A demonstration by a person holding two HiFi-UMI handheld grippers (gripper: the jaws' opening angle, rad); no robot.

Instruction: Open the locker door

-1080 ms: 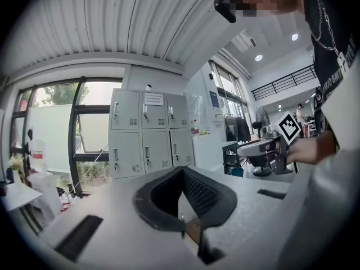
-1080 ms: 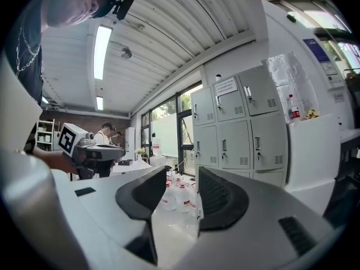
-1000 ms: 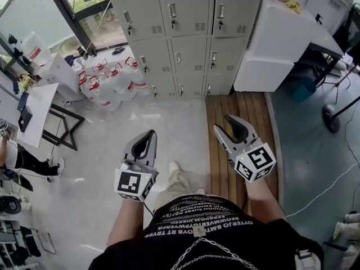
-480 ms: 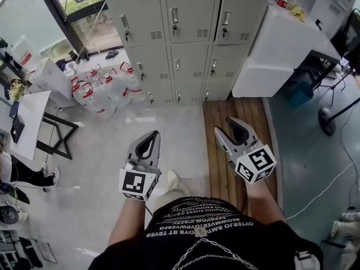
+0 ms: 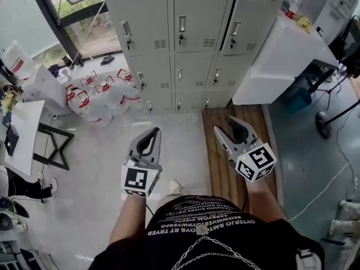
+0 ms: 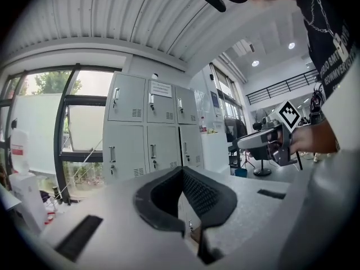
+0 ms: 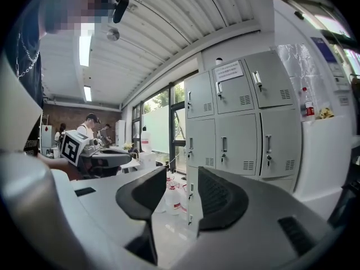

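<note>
Head view: locker bank [image 5: 185, 44] is dead ahead of both claws and well apart from them. Doors look shut, each with a handle and key. Pale floor [image 5: 90, 173] is under the left claw. Wooden planks [image 5: 216, 120] are under the right claw and run up to the locker foot. White table [image 5: 281, 55] sits ahead-right of the right claw, butted against the lockers' side, with a bottle [image 5: 291, 5] on it. Water jugs [image 5: 101, 97] cluster ahead-left of the left claw, below the window [image 5: 79, 16]. Jugs and table sit either side of the line from claws to doors.

Left claw [image 5: 152, 131] is closed, tips touching, gripping nothing. Right claw [image 5: 224, 124] is open with an empty gap; the right gripper view shows jugs and lower lockers through it. Both are held out ahead of the torso, side by side and apart, pointing at the lockers, with bare forearms behind the marker cubes.
</note>
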